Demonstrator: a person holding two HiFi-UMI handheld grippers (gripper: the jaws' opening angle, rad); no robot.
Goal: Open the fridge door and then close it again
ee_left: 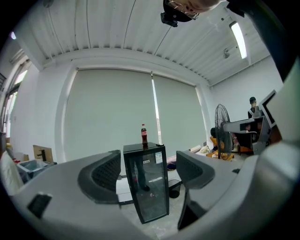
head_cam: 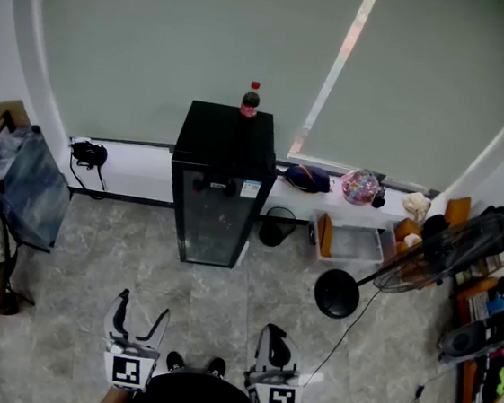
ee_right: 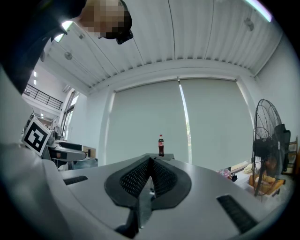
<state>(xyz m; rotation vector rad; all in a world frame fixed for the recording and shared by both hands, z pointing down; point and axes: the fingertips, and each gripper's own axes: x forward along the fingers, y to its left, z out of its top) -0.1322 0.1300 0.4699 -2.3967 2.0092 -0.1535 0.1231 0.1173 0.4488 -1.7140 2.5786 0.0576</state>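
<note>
A small black fridge [head_cam: 219, 192] with a glass door stands shut against the low white ledge under the blinds. A cola bottle [head_cam: 250, 99] stands upright on its top. Both grippers are at the bottom of the head view, well short of the fridge. My left gripper [head_cam: 142, 310] is open with nothing between its jaws; in the left gripper view [ee_left: 149, 172] the fridge [ee_left: 147, 185] and the bottle [ee_left: 144, 136] show through the gap. My right gripper [head_cam: 274, 339] is shut, its pads [ee_right: 140, 178] pressed together on nothing, and they hide most of the fridge below the bottle [ee_right: 161, 145].
A standing fan [head_cam: 436, 249] leans at the right, its round base [head_cam: 338, 294] on the floor and a cable trailing toward me. A black bin [head_cam: 276, 226] and a white tray [head_cam: 351, 244] sit right of the fridge. A chair with denim [head_cam: 23, 184] stands at the left.
</note>
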